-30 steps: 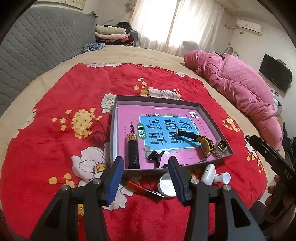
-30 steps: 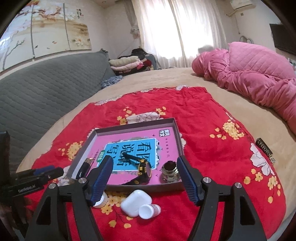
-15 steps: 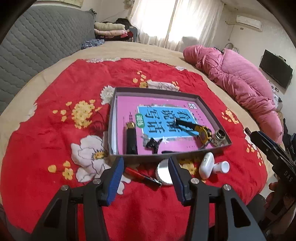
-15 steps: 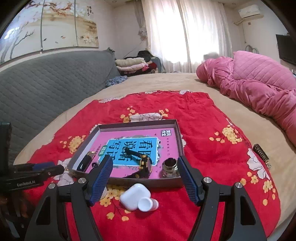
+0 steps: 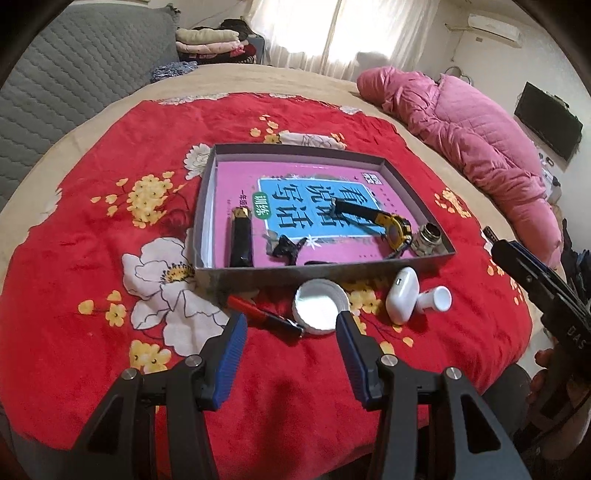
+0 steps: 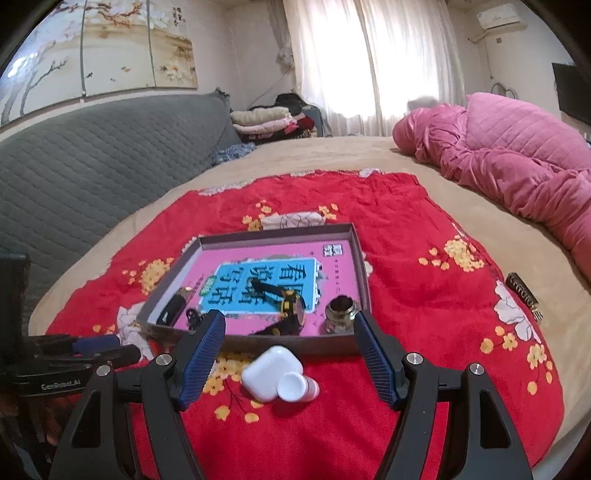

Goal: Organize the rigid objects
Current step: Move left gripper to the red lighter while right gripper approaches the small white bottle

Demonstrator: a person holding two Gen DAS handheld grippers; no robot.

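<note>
Loose items lined up before both sets of jaws, nothing yet gripped.

The left gripper is held with jaws apart and empty; just ahead of them lie the red pen and white lid, with the tray beyond. The right gripper is likewise spread and empty, the white earbud case and small white bottle lying between its fingers. The pen, probably the next pick, would best be straddled across its barrel, pads lowered to the red blanket before closing.

Bright curtained window, grey quilted headboard, wall air conditioner
</note>
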